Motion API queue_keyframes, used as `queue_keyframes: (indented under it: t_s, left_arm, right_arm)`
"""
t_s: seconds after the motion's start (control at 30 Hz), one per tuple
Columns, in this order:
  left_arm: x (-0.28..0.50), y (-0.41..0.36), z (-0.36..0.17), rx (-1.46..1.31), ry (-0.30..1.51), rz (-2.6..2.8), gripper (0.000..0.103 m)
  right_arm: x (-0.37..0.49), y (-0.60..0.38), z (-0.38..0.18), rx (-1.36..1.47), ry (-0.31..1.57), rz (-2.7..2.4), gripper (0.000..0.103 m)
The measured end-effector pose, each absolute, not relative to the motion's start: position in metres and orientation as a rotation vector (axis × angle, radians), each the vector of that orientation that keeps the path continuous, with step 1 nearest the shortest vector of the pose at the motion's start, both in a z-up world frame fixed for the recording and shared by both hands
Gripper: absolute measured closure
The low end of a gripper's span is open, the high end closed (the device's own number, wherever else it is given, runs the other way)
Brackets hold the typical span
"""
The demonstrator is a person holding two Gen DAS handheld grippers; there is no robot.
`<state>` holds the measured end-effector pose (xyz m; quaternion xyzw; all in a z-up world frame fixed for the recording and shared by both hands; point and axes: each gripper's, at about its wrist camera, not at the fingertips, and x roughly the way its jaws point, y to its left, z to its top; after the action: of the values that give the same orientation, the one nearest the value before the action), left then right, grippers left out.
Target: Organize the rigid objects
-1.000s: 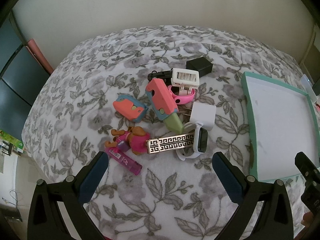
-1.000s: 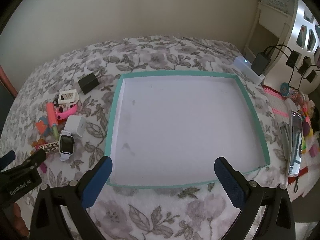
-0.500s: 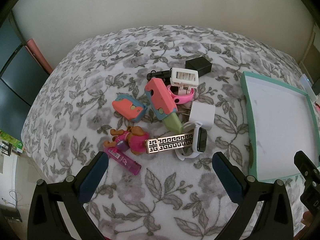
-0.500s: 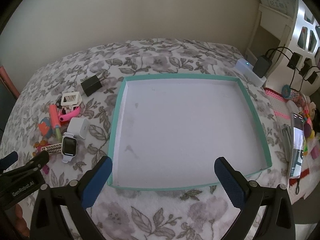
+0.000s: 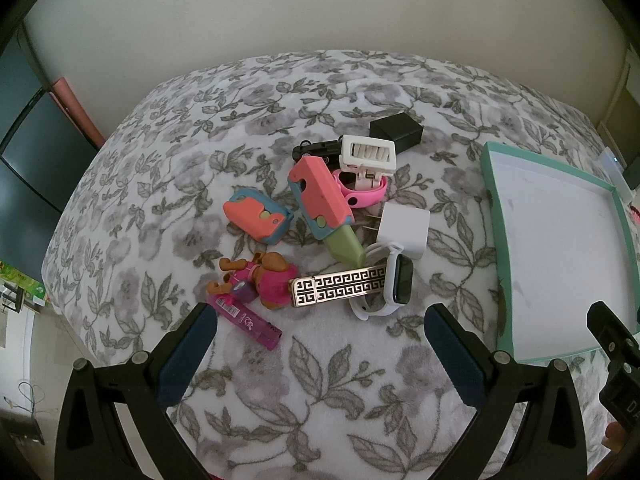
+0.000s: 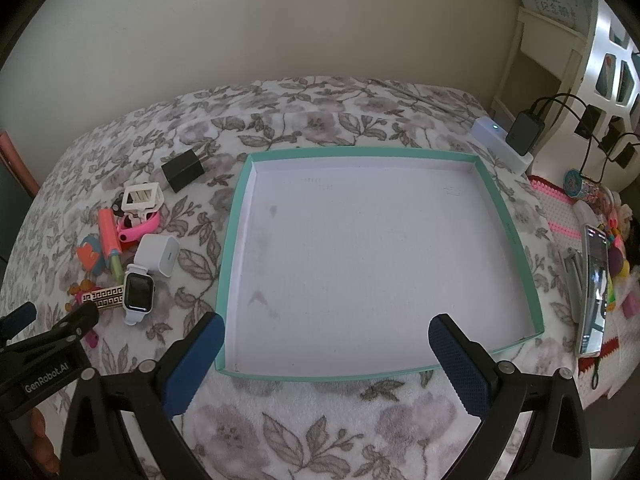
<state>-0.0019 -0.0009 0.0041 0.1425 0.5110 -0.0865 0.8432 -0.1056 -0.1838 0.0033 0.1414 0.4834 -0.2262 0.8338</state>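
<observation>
Fingers of the left gripper [image 5: 320,336] stand wide apart and hold nothing, poised above the near edge of the clutter on the floral bedspread [image 5: 168,128]; fingers of the right gripper [image 6: 326,344] are likewise spread and hold nothing, straddling the near rim of the teal tray [image 6: 360,153]; the tray's white floor is bare from wall to wall, giving open room inside; its left wall lies near the pile, with a strip of bare bedspread between. The pile sits close-packed: a black charger cube [image 5: 396,133] farthest back, a white slatted clip [image 5: 368,154] just before it, touching a pink band [image 5: 362,194]; a black toy car [image 5: 316,149] is partly hidden behind the clip; a coral-and-blue toy with a green tip [image 5: 322,204] runs diagonally through the centre; a smaller coral-and-blue piece [image 5: 256,216] lies just to its left, apart; a white charger plug [image 5: 404,228] rests beside the green tip, prongs pointing left; a white smartwatch [image 5: 394,286] overlaps the end of a gold patterned bar [image 5: 338,286]; a toy dog in pink [image 5: 266,278] touches the bar's other end; a magenta lighter [image 5: 250,322] lies nearest, just beside the left finger [image 5: 188,356]. Beyond the tray's right wall the bed edge is crowded by a phone [image 6: 594,292], cables and small toys; wall bounds the far side.
</observation>
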Motion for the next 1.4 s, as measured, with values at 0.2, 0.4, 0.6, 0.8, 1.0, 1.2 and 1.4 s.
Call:
queue_keyframes:
  t_s: [0.2, 0.4, 0.6, 0.8, 1.0, 1.2, 1.4]
  left_arm:
    - [-0.002, -0.001, 0.004, 0.301, 1.079, -0.183, 0.000]
    - [-0.002, -0.002, 0.004, 0.300, 1.079, -0.186, 0.000]
    - [-0.003, -0.004, 0.004, 0.296, 1.080, -0.193, 0.000]
    - [-0.001, 0.000, 0.005, 0.277, 1.083, -0.208, 0.000]
    - [0.023, 0.039, 0.031, 0.120, 1.046, -0.186, 0.000]
    - [0.048, 0.076, 0.039, 0.044, 1.026, -0.157, 0.000]
    - [0.062, 0.095, 0.003, -0.035, 1.110, -0.180, 0.000]
  right_arm:
    - [-0.105, -0.183, 0.004, 0.299, 1.024, -0.478, 0.000]
    - [-0.105, -0.183, 0.002, 0.294, 1.029, -0.480, 0.000]
    - [-0.105, -0.183, 0.002, 0.292, 1.031, -0.480, 0.000]
    - [-0.103, -0.180, 0.001, 0.280, 1.036, -0.478, 0.000]
    - [-0.097, -0.175, 0.009, 0.284, 1.009, -0.430, 0.000]
    - [-0.077, -0.161, 0.024, 0.278, 0.957, -0.350, 0.000]
    - [-0.044, -0.136, 0.017, 0.286, 0.983, -0.247, 0.000]
